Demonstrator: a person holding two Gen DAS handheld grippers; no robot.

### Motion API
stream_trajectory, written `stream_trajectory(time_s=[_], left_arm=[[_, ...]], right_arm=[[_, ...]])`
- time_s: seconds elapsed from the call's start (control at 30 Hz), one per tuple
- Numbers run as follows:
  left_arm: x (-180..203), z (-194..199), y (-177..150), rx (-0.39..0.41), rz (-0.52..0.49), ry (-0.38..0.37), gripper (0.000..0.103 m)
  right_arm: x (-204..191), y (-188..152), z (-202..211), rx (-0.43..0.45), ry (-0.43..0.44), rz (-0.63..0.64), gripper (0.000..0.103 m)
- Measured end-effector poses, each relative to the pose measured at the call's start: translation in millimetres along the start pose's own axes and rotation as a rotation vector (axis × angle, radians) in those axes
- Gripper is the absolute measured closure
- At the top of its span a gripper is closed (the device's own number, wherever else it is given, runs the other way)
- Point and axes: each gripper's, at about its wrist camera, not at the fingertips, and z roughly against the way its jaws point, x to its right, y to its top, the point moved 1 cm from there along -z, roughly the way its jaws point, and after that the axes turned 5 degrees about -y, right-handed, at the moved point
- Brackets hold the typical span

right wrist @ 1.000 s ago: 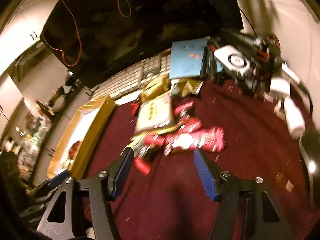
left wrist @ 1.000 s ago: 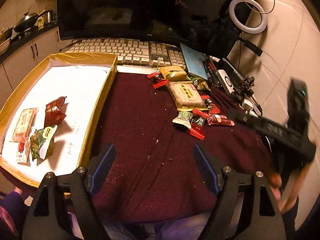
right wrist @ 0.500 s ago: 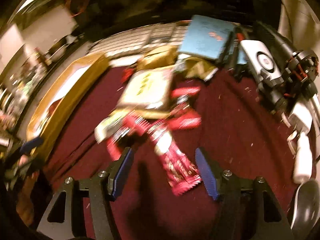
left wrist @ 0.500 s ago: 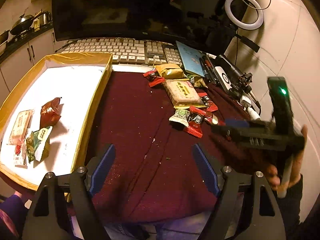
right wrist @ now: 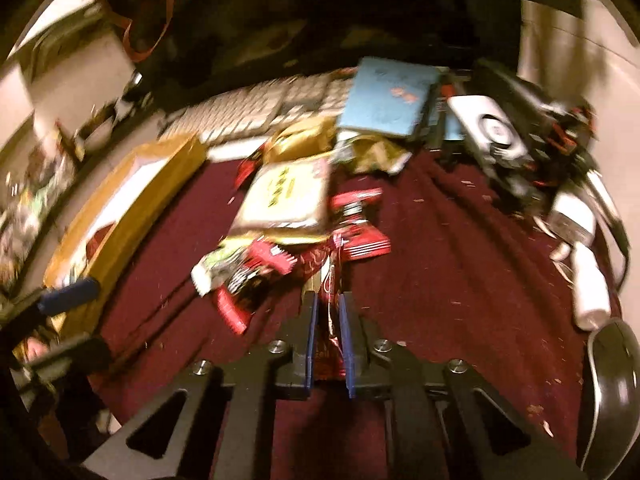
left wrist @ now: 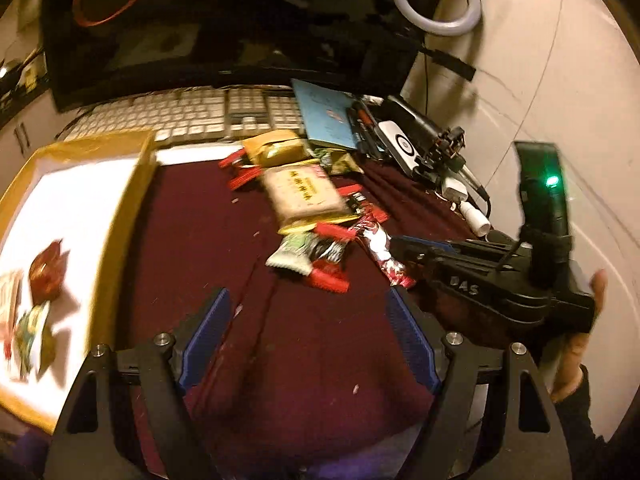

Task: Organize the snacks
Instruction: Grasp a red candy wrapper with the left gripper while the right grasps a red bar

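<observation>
Fingers first: your right gripper (right wrist: 329, 308) has just been closing, and its blue pads (right wrist: 311, 336) now pinch the near end of a long red snack packet (right wrist: 329, 280), where a second ago they stood wide with that packet lying loose between them. I read that as the pick made, so the next step is probably a lift and a carry to the left. The packet's far end still lies against the snack pile (right wrist: 288, 216) on the maroon cloth (right wrist: 460, 280), touching other red wrappers, so a quick pull could drag neighbours along. Your left gripper (left wrist: 308, 328) hangs open over bare cloth near you, nothing between its fingers, and has drifted sideways since the earlier views. Outward from there, the pile holds a large beige biscuit pack (left wrist: 302, 192), a green-and-white sachet (left wrist: 294, 252) and a gold pack (left wrist: 276, 148) at the far side. On the left sits the gold-rimmed tray (left wrist: 120, 216), its white floor holding a dark red pouch (left wrist: 48, 272) and some blurred packets at the near left corner; the rest of it is free.
</observation>
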Motion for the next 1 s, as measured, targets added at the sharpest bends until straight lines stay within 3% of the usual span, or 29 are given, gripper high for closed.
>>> stream_trajectory(time_s=[0.07,0.1,0.17,0.2,0.23,0.33,0.5,0.7,0.8,0.9,1.0], left_arm=[[10.4,-17.3,7.7,-0.014,-0.059,0.011,0.031],[13.6,-25.9,11.6,-0.019,-0.077,0.019,0.038],[18.5,-47.5,19.3,-0.04,-0.102,0.033,0.062],[20.0,-57.8,20.9,-0.06,-0.12,0.038,0.081],[19.9,-72.6,23.1,-0.102,-0.124,0.05,0.084],[16.3,-86.8,22.0,-0.129,-0.129,0.056,0.083],[20.7,-79.3,8.6,-0.104,-0.174,0.079,0.087],[7.3,-54.4,-10.2,-0.084,-0.075,-0.017,0.088],[2.0,-46.1,-14.3,-0.087,-0.029,-0.033,0.088],[0.5,-31.9,-13.6,-0.063,-0.011,-0.077,0.088],[-2.8,-21.6,-13.3,-0.061,0.027,-0.133,0.088]], right_arm=[[8.7,2.1,-0.9,-0.004,0.017,-0.034,0.1],[9.9,2.1,-0.9,-0.006,0.027,-0.043,0.094],[11.6,1.2,0.8,-0.01,0.042,-0.057,0.089],[11.2,0.6,1.7,-0.011,0.047,-0.056,0.086],[11.8,-0.5,3.8,-0.01,0.043,-0.053,0.082],[11.1,-3.1,5.1,-0.007,0.036,-0.045,0.07],[-5.5,-3.1,0.7,-0.007,0.022,0.029,0.064],[-22.7,-3.3,-15.7,-0.03,-0.045,0.09,0.063],[-29.7,-5.2,-16.7,-0.019,-0.115,0.131,0.075],[-33.6,-8.0,-15.5,-0.008,-0.145,0.146,0.076],[-34.4,-12.0,-9.4,0.006,-0.11,0.13,0.076]])
